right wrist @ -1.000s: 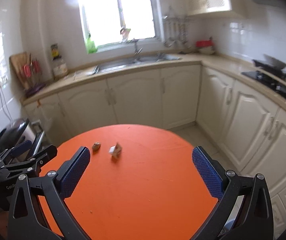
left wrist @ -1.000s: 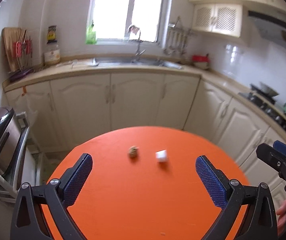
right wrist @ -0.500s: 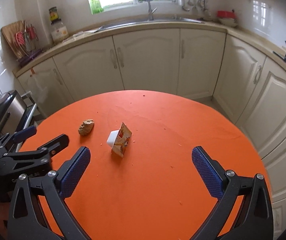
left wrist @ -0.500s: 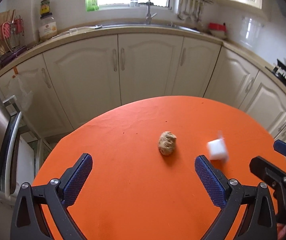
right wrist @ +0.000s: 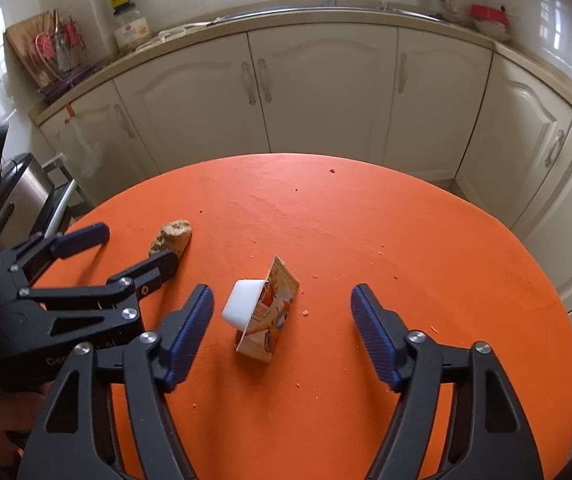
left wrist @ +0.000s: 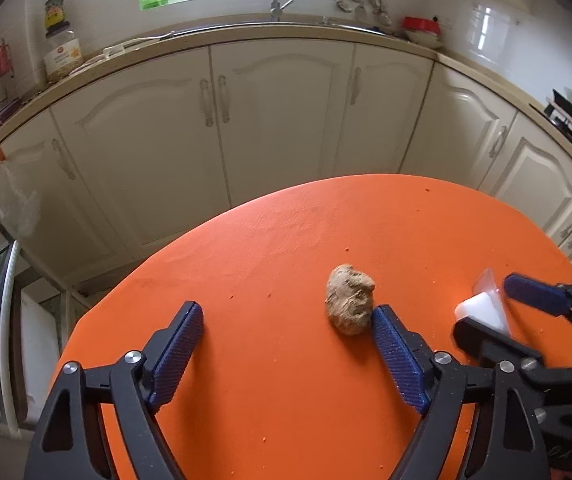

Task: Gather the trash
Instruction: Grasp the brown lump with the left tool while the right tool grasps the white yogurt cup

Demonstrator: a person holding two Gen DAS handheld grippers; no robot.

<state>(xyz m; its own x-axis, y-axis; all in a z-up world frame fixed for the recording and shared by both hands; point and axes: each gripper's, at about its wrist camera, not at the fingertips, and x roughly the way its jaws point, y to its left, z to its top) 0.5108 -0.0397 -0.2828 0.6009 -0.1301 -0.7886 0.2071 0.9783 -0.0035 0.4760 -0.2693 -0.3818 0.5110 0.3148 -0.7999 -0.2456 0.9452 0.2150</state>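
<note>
On the round orange table [left wrist: 286, 360], the left gripper [left wrist: 286, 320] is low over the surface with its jaws spread wide and nothing between them. In the left wrist view, its left blue pad [left wrist: 174, 356] sits at about 8 o'clock from the brown crumpled lump [left wrist: 349, 305], well apart from it, while the right pad tip comes just beside the lump's lower right edge (whether it actually touches is hard to tell). The lump lies on the table at roughly the frame's centre, slightly toward 4 o'clock.

Further right in that view, the right gripper [left wrist: 485, 308] enters from 3 o'clock, and the small white cup with its peeled foil lid [left wrist: 481, 308] shows between its two fingers.

In the right wrist view, the left gripper [right wrist: 134, 250] appears at 9 o'clock, with the brown lump [right wrist: 170, 237] lying by its nearer finger tip. The white cup [right wrist: 246, 302] lies tipped on its side near the frame's centre, its printed lid [right wrist: 272, 314] folded open toward 3 o'clock. The right gripper [right wrist: 282, 310] is open too, its pads standing on either side of the cup: the left pad is close to the cup's white body, and the right pad is well apart from the lid. Small crumbs [right wrist: 305, 312] dot the table around the cup. Cream cabinets [right wrist: 325, 92] run along 12 o'clock behind the table.
</note>
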